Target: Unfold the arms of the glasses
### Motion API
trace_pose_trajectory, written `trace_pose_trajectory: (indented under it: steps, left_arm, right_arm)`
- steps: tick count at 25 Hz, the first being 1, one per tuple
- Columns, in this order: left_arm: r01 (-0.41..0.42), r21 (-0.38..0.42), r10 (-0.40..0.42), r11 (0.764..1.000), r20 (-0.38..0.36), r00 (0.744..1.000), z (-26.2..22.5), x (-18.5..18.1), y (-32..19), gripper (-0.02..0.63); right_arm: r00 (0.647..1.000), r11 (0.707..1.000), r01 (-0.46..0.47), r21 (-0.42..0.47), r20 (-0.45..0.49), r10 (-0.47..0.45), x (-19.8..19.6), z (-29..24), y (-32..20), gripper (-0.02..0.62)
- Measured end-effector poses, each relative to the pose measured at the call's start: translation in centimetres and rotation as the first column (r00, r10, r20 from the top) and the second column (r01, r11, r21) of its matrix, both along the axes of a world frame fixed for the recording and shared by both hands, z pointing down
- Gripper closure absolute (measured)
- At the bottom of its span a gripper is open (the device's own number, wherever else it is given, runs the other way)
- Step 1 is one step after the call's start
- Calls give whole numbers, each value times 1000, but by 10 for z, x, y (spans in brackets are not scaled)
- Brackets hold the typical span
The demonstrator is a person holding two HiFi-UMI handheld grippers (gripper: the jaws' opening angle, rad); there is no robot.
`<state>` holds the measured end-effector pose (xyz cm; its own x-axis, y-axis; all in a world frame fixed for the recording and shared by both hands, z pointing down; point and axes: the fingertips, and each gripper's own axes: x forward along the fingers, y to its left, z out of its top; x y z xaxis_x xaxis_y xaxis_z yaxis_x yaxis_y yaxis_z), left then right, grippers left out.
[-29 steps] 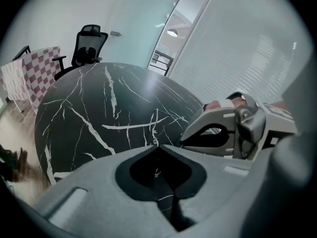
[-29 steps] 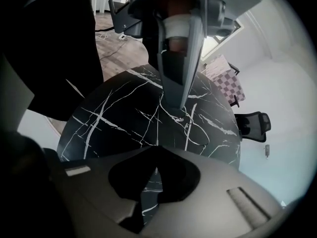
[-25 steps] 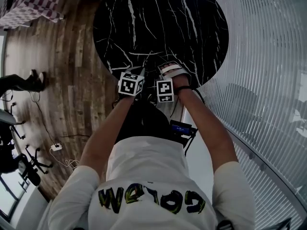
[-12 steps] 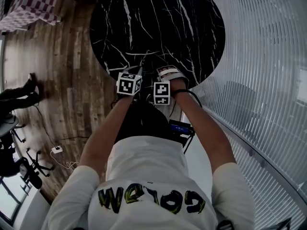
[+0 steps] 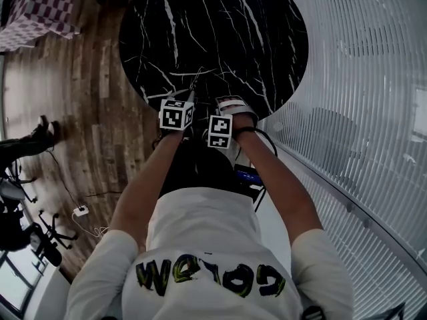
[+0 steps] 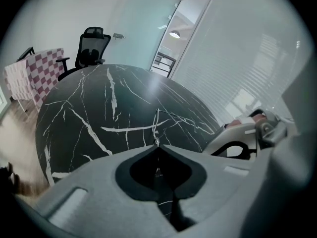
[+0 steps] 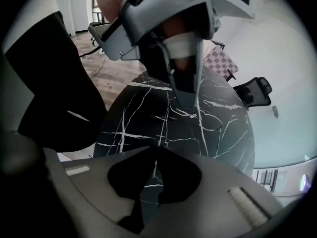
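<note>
Closest in, the person's white printed shirt (image 5: 207, 245) sits off the near edge of the round black marble table with white veins (image 5: 220, 25). The person's arms (image 5: 143, 185) stretch out to that edge.

The left gripper (image 6: 157, 145), a grey two-jaw tool with a marker cube, hangs over the table's near rim, angled down at the stone. Its jaws are clenched, with the tips pressed together on a fine pale wire that runs through them and out past the tips. This is the thin wire-framed glasses (image 6: 157, 129), held just above the near part of the table. The frame is so fine against the white veins that its shape beyond the tips is hard to follow.

The right gripper (image 7: 154, 148) stands just beside the left one at the table's near rim, aimed more steeply down. Its jaws have just been opening and now stand released, parted by a narrow slit. A thin pale line shows in that slit, and I cannot tell whether it is part of the glasses or a vein in the stone.

Left of the table lies the brown plank floor (image 5: 87, 112). Beyond the table's far left edge stand a maroon-and-white checked cloth (image 6: 42, 68) and a black mesh office chair (image 6: 91, 46). To the table's right curves a ribbed glass wall (image 5: 373, 112).
</note>
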<state>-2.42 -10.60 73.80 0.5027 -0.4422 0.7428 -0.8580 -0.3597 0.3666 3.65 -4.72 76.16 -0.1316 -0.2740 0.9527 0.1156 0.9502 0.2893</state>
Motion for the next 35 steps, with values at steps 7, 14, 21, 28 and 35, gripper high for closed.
trace_pose_trajectory:
  steps: [7, 14, 21, 28, 35]
  left_arm:
    - [10, 11, -10, 1000, 8, 1000, 0, 1, -2, 600]
    - [18, 18, -18, 1000, 20, 1000, 0, 1, -1, 600]
    - [-10, 20, 9, 1000, 27, 1000, -1, 6, 0, 600]
    - [-33, 31, 32, 999, 29, 999, -1, 9, 0, 595]
    - [-61, 50, 59, 997, 22, 998, -3, 12, 0, 546]
  right_arm:
    - [999, 998, -53, -26, 8, 53, -1, 0, 8, 574]
    - [995, 995, -97, -36, 18, 98, -3, -2, 14, 572]
    - [992, 992, -124, -21, 16, 124, 2, 4, 11, 571]
    - [989, 989, -144, -30, 30, 145, 3, 8, 11, 568]
    - [983, 983, -176, -47, 48, 178, 6, 8, 9, 533]
